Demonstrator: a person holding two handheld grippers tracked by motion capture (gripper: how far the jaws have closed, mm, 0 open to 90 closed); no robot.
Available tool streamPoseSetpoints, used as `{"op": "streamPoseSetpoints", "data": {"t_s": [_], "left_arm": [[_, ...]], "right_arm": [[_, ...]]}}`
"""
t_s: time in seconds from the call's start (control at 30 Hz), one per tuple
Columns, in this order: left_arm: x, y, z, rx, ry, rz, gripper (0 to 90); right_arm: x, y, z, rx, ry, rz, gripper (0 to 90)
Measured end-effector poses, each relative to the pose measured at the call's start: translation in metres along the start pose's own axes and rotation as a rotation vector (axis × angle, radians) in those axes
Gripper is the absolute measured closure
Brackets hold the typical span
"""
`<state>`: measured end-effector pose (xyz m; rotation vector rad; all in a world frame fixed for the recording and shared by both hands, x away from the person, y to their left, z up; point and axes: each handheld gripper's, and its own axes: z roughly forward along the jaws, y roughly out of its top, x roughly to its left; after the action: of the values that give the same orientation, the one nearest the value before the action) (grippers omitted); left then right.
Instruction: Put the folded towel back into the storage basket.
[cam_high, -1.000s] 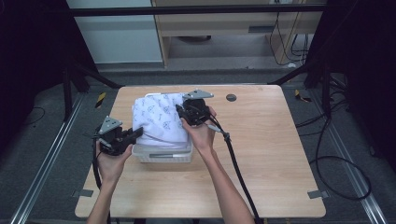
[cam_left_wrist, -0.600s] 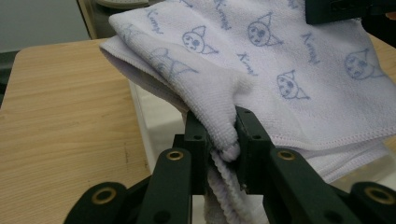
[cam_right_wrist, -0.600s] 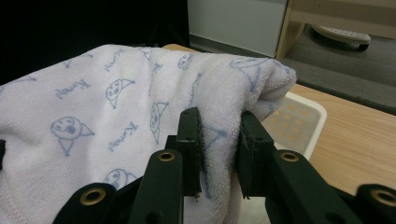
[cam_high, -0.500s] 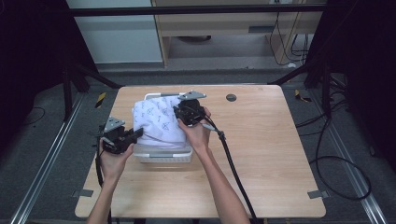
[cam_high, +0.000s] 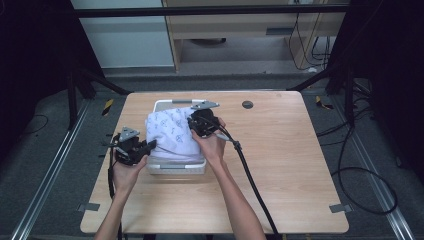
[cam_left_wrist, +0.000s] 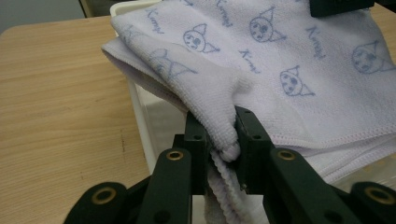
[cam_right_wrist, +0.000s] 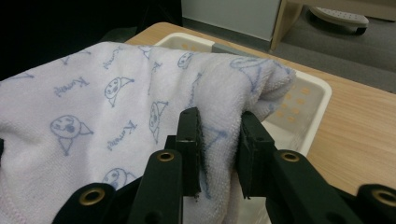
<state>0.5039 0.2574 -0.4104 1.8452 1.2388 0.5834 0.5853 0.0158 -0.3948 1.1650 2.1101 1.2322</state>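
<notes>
While both claws — left claw (cam_left_wrist: 219, 140) and right claw (cam_right_wrist: 219, 149) — pinch the towel (cam_high: 172, 135) above the basket (cam_high: 165, 104), lower evenly so the folds settle inside its rim.

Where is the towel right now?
In the high view the towel lies draped over the white basket left of the table's middle, pinched between the left gripper and the right gripper.
</notes>
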Motion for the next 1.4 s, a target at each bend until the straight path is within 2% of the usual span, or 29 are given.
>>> {"op": "streamPoseSetpoints", "data": {"t_s": [0.4, 0.67, 1.23, 1.3, 1.37, 1.4], "left_arm": [[-0.002, -0.006, 0.012, 0.035, 0.006, 0.01, 75.9], [-0.004, -0.009, 0.02, 0.067, 0.01, 0.018, 75.9], [-0.005, -0.012, 0.028, 0.13, 0.02, 0.019, 73.8], [-0.004, -0.012, 0.028, 0.134, 0.024, 0.021, 72.5], [-0.003, -0.012, 0.027, 0.129, 0.024, 0.014, 70.9], [-0.003, -0.012, 0.026, 0.125, 0.034, 0.014, 70.9]], "right_arm": [[-0.004, -0.01, 0.007, 0.03, -0.009, 0.0, 72.4], [-0.009, -0.02, 0.013, 0.051, -0.01, 0.03, 71.7], [-0.011, -0.031, 0.027, 0.136, -0.021, -0.006, 68.6], [-0.011, -0.032, 0.029, 0.152, -0.027, -0.023, 68.1], [-0.011, -0.032, 0.029, 0.158, -0.029, -0.028, 67.3], [-0.011, -0.033, 0.029, 0.158, -0.032, -0.033, 63.1]]}}
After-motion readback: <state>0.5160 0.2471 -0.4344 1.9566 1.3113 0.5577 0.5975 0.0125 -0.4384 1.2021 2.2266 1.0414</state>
